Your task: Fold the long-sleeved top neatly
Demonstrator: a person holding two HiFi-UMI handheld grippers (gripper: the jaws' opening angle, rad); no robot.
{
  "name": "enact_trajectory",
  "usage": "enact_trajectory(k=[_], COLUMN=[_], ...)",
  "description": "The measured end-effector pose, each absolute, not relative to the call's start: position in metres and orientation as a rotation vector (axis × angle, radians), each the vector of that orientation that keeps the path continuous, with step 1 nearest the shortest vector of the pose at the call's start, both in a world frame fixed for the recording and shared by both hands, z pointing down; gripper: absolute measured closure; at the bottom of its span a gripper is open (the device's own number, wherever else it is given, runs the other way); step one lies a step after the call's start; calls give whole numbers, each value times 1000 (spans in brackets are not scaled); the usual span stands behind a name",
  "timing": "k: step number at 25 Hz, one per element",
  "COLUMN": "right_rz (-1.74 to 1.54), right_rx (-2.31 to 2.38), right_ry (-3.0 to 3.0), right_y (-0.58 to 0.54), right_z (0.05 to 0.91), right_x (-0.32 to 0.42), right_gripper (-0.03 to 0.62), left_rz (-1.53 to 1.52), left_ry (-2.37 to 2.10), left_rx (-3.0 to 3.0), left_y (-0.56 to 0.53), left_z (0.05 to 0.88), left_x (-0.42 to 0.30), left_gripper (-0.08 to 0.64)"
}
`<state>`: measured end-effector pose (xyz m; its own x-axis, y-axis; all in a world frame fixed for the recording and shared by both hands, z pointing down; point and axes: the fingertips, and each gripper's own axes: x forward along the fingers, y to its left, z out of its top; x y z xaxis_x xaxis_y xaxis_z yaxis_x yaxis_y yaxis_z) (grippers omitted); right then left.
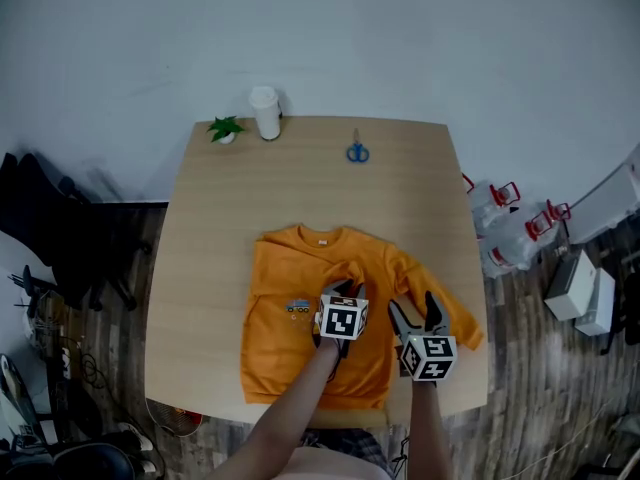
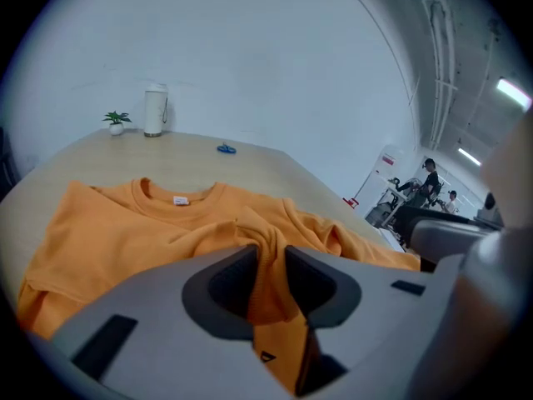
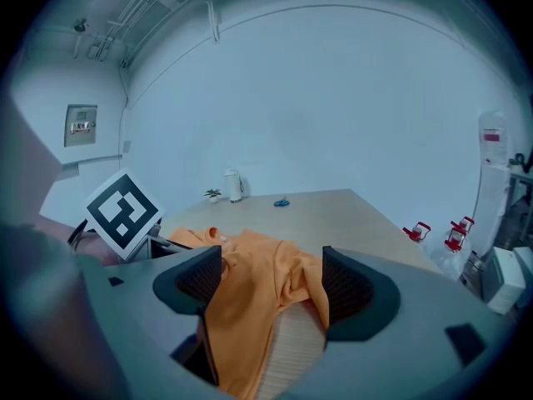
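Folding a sleeve (image 1: pixel 455 318) inward: my left gripper (image 1: pixel 342 289) pinches the top (image 1: pixel 290 278), right gripper (image 1: pixel 412 308) spread. Next I'd lay it flat.

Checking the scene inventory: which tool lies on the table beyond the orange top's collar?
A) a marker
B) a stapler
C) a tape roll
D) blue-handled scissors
D: blue-handled scissors lie on the table beyond the orange top, to the right of the white cup.
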<state>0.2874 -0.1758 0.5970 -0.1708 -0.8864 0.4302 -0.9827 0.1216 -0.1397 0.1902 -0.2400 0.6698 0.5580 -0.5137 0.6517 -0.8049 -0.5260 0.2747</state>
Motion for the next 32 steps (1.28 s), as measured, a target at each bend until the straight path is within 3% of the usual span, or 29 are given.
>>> enact_trajectory(k=[5, 9, 20, 32], right_rz=[583, 590, 591, 623], right_rx=[1884, 1907, 1942, 2075], right_ry=[-2141, -2126, -2098, -2031], right_y=[-170, -167, -151, -131], right_z=[595, 593, 591, 588], right_x=[302, 313, 331, 356], right_gripper=[225, 225, 224, 225], left_rz=[597, 589, 567, 471], left_ry=[-929, -832, -729, -894], left_rx=[2229, 2267, 2307, 2370], left_y=[-230, -221, -208, -209], left_z=[665, 662, 666, 592], left_x=[211, 235, 262, 194], left_gripper=[356, 325, 325, 334])
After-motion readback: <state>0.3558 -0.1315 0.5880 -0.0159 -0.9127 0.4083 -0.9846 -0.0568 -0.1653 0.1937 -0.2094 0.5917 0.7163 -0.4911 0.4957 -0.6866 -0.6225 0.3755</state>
